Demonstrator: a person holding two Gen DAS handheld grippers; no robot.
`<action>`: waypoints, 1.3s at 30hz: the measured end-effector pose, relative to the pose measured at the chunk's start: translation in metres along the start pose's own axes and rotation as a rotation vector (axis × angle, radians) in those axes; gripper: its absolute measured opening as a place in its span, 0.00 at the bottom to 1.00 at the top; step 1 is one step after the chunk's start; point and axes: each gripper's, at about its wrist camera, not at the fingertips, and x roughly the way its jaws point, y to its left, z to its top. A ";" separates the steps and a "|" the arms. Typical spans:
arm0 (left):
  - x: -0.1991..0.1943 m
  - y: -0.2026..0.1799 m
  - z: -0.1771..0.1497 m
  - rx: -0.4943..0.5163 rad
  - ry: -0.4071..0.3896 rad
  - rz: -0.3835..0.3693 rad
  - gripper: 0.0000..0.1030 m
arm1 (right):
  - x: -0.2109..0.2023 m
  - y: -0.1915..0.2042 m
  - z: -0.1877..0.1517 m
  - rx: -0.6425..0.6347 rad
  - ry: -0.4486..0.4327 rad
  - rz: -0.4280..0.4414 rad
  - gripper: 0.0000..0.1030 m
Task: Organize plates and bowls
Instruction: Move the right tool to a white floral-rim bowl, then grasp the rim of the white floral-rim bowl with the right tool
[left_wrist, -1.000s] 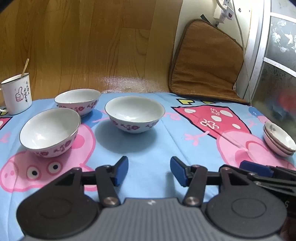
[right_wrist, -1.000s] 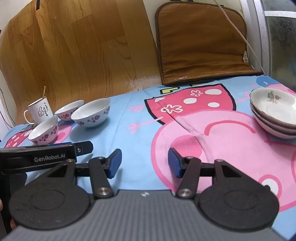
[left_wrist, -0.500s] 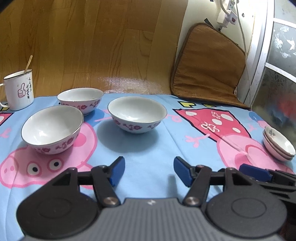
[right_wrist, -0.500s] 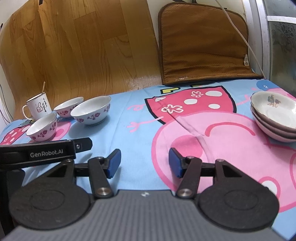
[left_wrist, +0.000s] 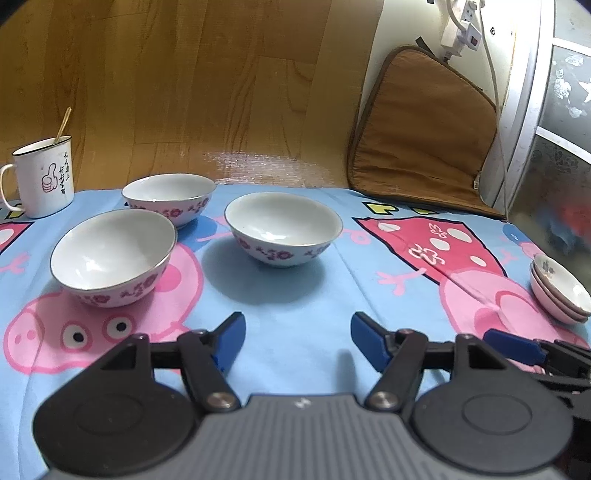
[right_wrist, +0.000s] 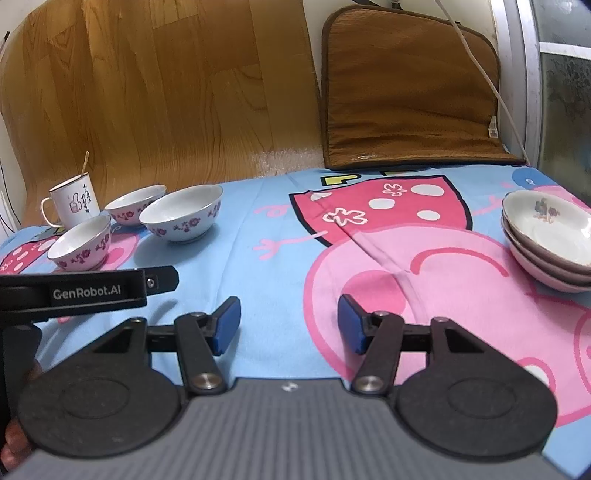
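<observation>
Where lettering shows, "GenRobot.AI" marks left hand-held gripper.

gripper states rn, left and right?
Left gripper: open, holding nothing; jaws have just been opening.
Right gripper: open, holding nothing.

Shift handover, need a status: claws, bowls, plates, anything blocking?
Left claw empty, jaws just opening; right claw open, empty. Three bowls loose, unstacked; plate stack at right. Mug beside bowls, path clear.
</observation>
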 end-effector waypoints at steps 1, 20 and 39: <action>0.000 0.000 0.000 0.000 0.000 0.005 0.65 | 0.000 0.001 0.000 -0.004 0.001 -0.003 0.59; -0.014 0.006 0.004 0.018 -0.074 0.113 0.98 | 0.012 0.002 0.024 -0.008 0.072 0.016 0.58; -0.014 0.044 0.012 -0.174 -0.071 0.090 0.68 | 0.118 0.034 0.112 0.105 0.315 0.174 0.24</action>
